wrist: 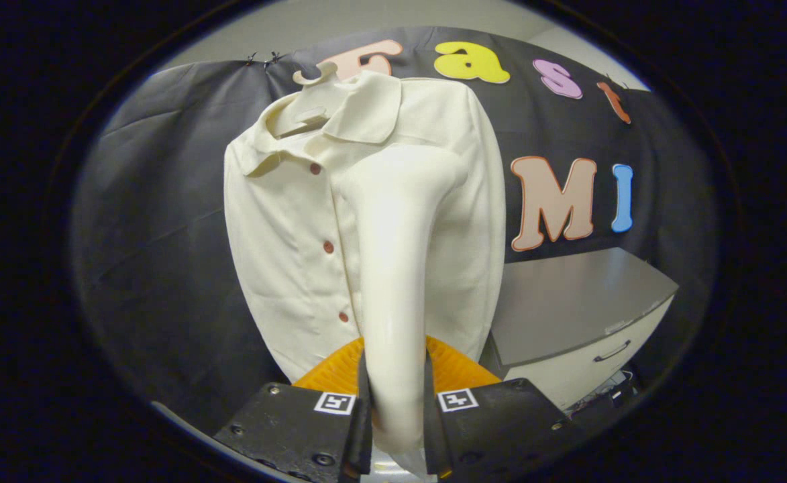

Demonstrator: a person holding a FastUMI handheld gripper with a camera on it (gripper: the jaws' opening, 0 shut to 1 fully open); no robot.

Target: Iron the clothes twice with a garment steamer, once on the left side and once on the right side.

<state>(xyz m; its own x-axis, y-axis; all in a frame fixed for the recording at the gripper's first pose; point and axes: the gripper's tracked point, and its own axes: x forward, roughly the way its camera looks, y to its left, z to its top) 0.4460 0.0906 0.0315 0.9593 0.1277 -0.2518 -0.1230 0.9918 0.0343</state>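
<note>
steamer point(396, 268) clamped in hand-held gripper point(396, 409) blocks shirt point(286, 235) on hanger point(312, 100); cabinet point(567, 315) beside it.

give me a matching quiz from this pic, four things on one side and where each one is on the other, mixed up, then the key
Things:
1 garment steamer
2 shirt
3 hanger
4 cabinet

Places:
A inside the collar, hook above it
B clamped between the fingers of the gripper
C beyond the fingers, beside the shirt's hem
D hanging on the black cloth, behind the steamer

Pairs: 1-B, 2-D, 3-A, 4-C
</note>
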